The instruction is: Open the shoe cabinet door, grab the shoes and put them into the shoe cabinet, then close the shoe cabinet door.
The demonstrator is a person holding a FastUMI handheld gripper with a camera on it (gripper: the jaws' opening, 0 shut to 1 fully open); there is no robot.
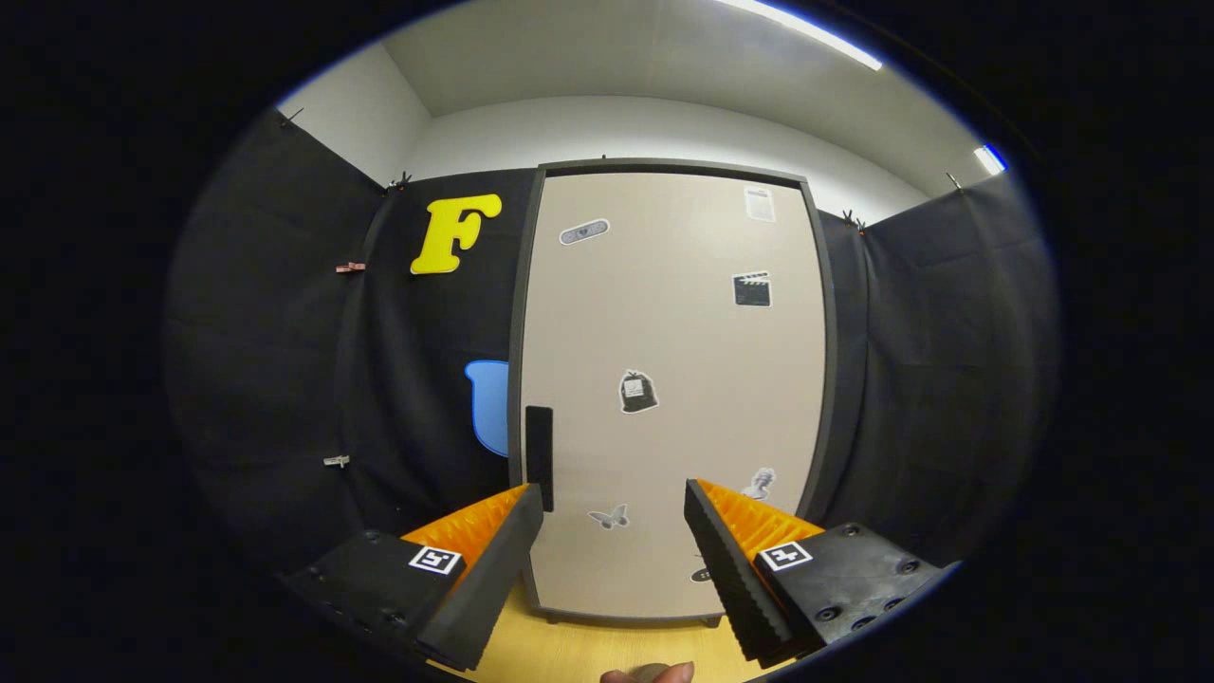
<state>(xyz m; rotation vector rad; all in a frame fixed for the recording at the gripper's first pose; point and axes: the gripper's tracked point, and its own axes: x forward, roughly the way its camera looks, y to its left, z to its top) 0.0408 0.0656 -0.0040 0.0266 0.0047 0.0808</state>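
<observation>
The shoe cabinet (pixel 669 379) stands upright ahead of me, a beige door in a dark grey frame, and the door is shut. Several small stickers dot the door. A black vertical handle (pixel 539 444) sits on the door's left edge, just above and beyond my left fingertip. My gripper (pixel 615 503) is open, its two fingers spread wide with nothing between them, aimed at the lower part of the door and still apart from it.
Black cloth walls close in on both sides of the cabinet. The cabinet rests on a light wooden surface (pixel 607 650). Part of a person's hand (pixel 650 674) shows under the gripper.
</observation>
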